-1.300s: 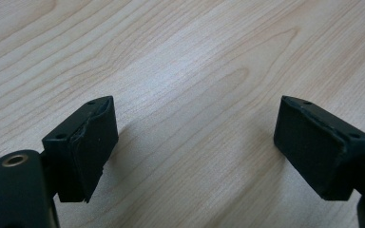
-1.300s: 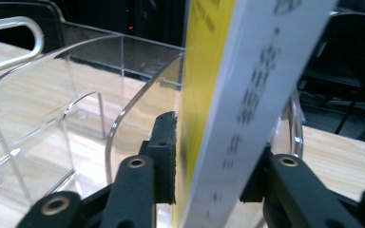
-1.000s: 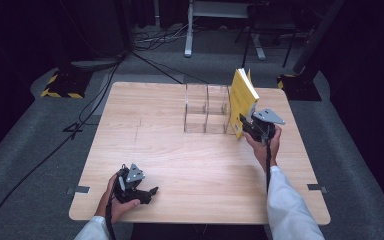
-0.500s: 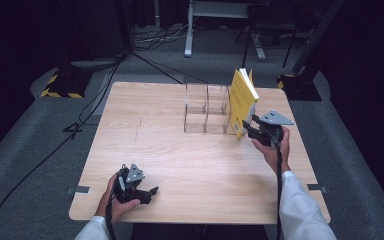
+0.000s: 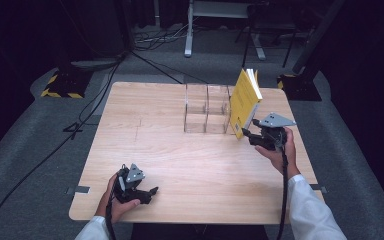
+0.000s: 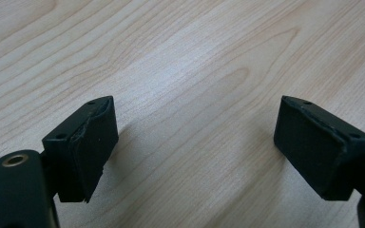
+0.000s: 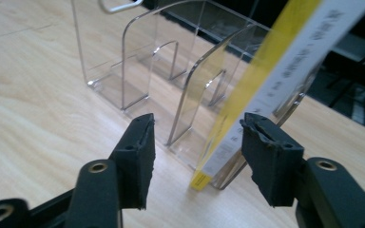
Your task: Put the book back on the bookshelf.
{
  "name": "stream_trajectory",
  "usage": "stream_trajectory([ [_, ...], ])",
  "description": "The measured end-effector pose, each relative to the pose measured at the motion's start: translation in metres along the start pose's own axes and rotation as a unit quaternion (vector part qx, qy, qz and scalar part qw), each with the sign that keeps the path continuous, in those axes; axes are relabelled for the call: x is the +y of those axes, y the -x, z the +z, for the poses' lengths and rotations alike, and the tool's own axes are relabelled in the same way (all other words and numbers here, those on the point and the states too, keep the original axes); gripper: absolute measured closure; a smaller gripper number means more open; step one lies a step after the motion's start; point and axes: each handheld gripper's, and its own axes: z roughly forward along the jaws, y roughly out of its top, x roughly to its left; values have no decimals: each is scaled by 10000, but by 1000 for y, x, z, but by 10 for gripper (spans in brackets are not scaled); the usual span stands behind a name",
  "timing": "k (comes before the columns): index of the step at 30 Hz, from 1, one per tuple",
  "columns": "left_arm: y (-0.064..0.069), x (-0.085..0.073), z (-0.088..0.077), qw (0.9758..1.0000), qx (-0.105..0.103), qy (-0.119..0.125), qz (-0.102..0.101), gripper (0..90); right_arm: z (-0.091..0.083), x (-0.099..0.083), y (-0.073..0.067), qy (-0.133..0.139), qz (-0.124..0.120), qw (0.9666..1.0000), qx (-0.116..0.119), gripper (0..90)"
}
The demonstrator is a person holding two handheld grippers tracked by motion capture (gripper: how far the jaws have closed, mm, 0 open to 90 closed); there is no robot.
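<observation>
Two grippers at a wooden table (image 5: 180,165) — the right gripper (image 5: 249,134), jaws just opening, frees a yellow book (image 5: 244,100) leaning in the clear rack (image 5: 206,107); the left gripper (image 5: 147,192) rests open, empty.

The left gripper (image 6: 195,152) looks down along its two black, block-shaped rubber-padded jaws, which stand wide apart with nothing between them. The left one rises from the bottom left corner on a black arm with a brass-ringed screw hole; the right one enters from the lower right edge. Under them lies the pale wooden table top (image 6: 195,61), its grain running slantwise, with soft shadows beside each pad.
</observation>
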Motion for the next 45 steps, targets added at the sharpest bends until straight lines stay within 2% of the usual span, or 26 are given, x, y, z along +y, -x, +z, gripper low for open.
stream_trajectory([
  [11, 0, 0, 0, 10000, 6, 7, -15, 154, -13, -7, -5, -371, -353, 9984, 235, 390],
  [23, 0, 0, 0, 10000, 15, 5, -5, 154, -38, -18, -12, -458, -672, 9962, 306, 326],
  [36, 0, 0, 0, 10000, 25, 5, 0, 154, -53, -36, -23, -624, -870, 9932, 449, 304],
  [45, 0, 0, 0, 10000, 8, 6, -12, 154, -64, -59, -20, -793, -828, 9923, 475, 292],
])
